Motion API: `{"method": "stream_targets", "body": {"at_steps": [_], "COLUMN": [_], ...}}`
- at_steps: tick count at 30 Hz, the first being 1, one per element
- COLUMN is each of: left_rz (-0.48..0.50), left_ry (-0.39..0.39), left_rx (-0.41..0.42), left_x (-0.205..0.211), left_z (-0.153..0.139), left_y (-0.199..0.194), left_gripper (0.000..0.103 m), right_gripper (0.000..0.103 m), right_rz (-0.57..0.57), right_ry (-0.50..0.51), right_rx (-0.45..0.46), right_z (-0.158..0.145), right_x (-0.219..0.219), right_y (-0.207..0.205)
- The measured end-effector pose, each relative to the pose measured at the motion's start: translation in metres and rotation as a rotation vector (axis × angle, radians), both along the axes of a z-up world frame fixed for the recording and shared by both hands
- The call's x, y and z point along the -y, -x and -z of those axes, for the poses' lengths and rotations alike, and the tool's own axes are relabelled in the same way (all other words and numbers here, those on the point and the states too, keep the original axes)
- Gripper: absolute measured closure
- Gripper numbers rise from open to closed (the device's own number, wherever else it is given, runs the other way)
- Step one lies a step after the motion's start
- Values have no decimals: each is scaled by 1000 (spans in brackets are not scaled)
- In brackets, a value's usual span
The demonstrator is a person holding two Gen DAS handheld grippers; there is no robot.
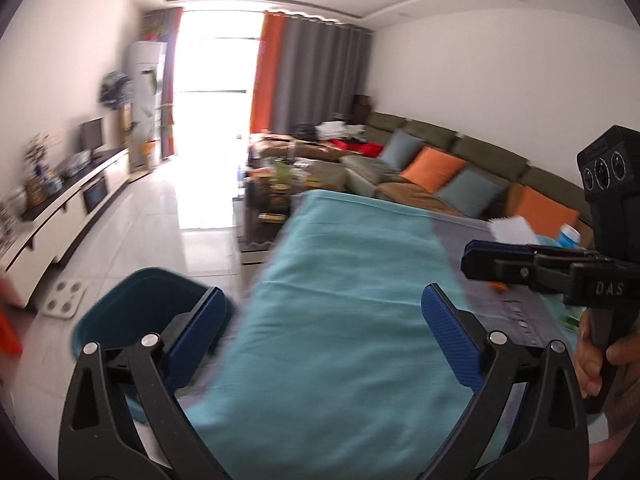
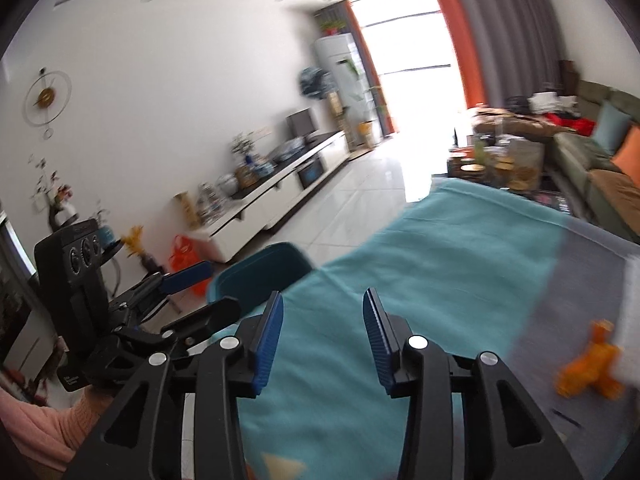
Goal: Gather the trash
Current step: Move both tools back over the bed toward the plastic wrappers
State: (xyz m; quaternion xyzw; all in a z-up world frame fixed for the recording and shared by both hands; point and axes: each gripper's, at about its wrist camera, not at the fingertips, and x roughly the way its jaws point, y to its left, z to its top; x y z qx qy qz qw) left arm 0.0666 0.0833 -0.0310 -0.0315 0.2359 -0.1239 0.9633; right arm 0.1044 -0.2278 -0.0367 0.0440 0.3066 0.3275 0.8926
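The left gripper point(image 1: 322, 320), black w/ blue ribbed pads, stands wide open above the teal cloth point(image 1: 340, 320) that covers the table; nothing is between its jaws. The right gripper point(image 2: 323, 340), same type, is partly open, its pads apart, and also holds nothing. In the left wrist view the right gripper shows at the right edge, seen from the side, w/ a hand point(image 1: 600, 364) around its handle.

Just beside the table edge, on the floor side, stands a dark teal plastic bin point(image 1: 132, 304) w/ rounded corners; the left pad of the left gripper overlaps it in the picture. The bin inside is not visible enough to tell the contents.

The trash lies on the grey part of the cloth point(image 2: 592, 280), at the right: a crumpled orange piece point(image 2: 588, 372), blurred, and near it a white paper piece point(image 1: 514, 229) and a blue-white small container point(image 1: 569, 236). Both grippers are well apart from these things.

Behind: a green-brown sofa point(image 1: 460, 160) w/ orange and blue-grey cushions, a low white TV cabinet point(image 2: 280, 196) along the wall, an orange plastic bag point(image 2: 185, 258) on the floor.
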Motion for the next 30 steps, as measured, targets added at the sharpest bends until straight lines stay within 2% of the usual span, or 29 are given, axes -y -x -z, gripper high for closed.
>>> {"method": "stream_targets", "body": {"at_steps": [5, 18, 22, 30], "left_rz": [121, 463, 577, 698], "left_ry": [-3, -17, -6, -5], "left_rx": [-24, -82, -133, -202], "left_x": [54, 201, 242, 300], "left_z": [4, 15, 25, 40], "left_y": [-6, 6, 7, 6], "left_gripper": [6, 9, 11, 12], "right_gripper": [63, 63, 63, 63], "right_rz": [159, 503, 565, 615], "right_ry": [-17, -40, -59, -94], "right_rx": [21, 69, 50, 24], "right_z": [-2, -3, 6, 19], "right_x": [68, 195, 219, 250], "right_y": [17, 61, 64, 74]}}
